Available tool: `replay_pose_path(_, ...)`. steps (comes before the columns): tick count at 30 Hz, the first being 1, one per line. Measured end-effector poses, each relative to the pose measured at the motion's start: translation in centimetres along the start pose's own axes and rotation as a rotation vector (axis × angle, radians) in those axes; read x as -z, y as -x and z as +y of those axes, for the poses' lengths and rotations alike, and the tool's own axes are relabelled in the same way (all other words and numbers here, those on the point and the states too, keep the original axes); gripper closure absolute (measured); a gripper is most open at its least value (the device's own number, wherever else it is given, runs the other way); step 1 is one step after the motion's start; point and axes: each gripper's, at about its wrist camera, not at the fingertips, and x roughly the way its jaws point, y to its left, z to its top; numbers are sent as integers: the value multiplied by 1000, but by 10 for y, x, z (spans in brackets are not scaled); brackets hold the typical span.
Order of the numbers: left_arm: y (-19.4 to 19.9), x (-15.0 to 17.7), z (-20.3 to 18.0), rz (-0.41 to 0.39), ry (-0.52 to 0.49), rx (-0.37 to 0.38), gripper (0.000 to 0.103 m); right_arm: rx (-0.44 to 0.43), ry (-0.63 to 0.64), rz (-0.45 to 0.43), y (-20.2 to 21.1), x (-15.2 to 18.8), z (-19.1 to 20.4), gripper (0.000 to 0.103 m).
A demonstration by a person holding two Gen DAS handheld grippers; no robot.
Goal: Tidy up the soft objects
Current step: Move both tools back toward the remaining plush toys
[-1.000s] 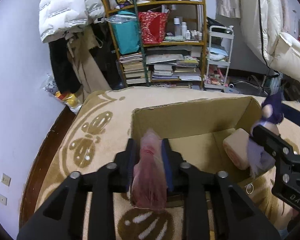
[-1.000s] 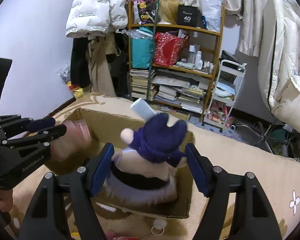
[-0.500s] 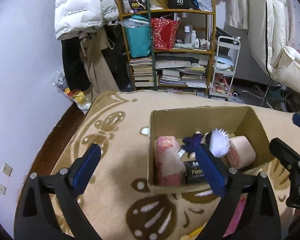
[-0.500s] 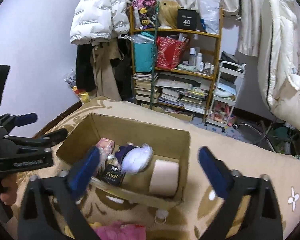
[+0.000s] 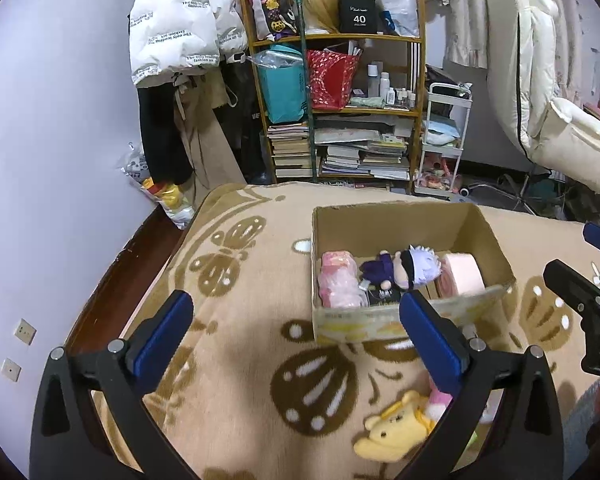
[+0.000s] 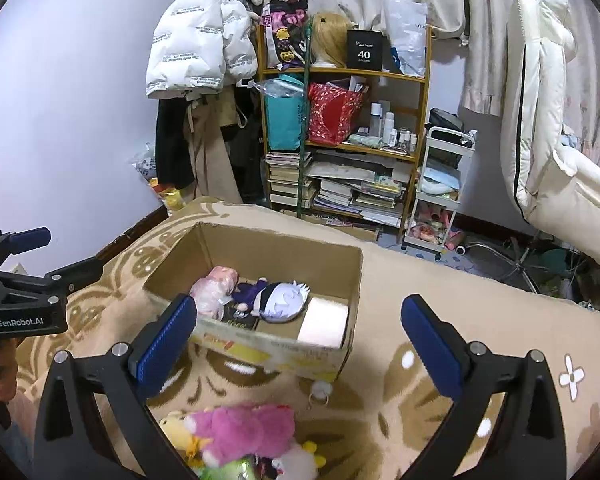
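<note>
While both hand-held grippers hover over a tan blanket (image 5: 236, 320) with brown butterfly print, neither holds anything. The left hand-held gripper (image 5: 296, 332) has its jaws still spreading, with only blanket and the box's front left corner seen between the blue pads. The right hand-held gripper (image 6: 298, 334) stands wide open, and the box's front wall shows in its gap, untouched.

Just beyond the fingertips sits an open cardboard box (image 5: 396, 216). Inside, side by side, lie a pink toy (image 5: 338, 280) at the left, a doll (image 5: 404, 268) with a purple body and pale hair in the middle, and a pink roll (image 5: 462, 274) at the right. A dark packet (image 6: 240, 316) lies under the doll.

Nearer the camera, outside the box, a yellow bear (image 5: 392, 432) and a magenta plush (image 6: 244, 428) rest on the blanket. Farther off stands a bookshelf (image 6: 340, 148), with a white jacket (image 6: 196, 48) hanging to its left
</note>
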Motion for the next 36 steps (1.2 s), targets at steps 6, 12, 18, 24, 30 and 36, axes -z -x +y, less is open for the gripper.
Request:
replay_pose_path(6,17,21,-1,10,-8,-1,1,-6,-3,4,19,16,6,0)
replay_pose_path(12,32,41,-7,-4,-50,-2,1,-1,-28,20,32,32,8,0)
replay_pose_path(18,39,56,-11,0,-49,19,1,-41,-98,46,38,47,4,0)
replay_pose_path(24,28,74,-19,42,-50,37,1,-50,-115,71,33,59,5,0)
replay_pose_path(30,6,92,-26,121,-60,42,1,-63,-116,119,14,71,7,0)
replay_pose_path(36,-12,106,-28,175,-43,67,1,-72,-91,152,-2,78,14,0)
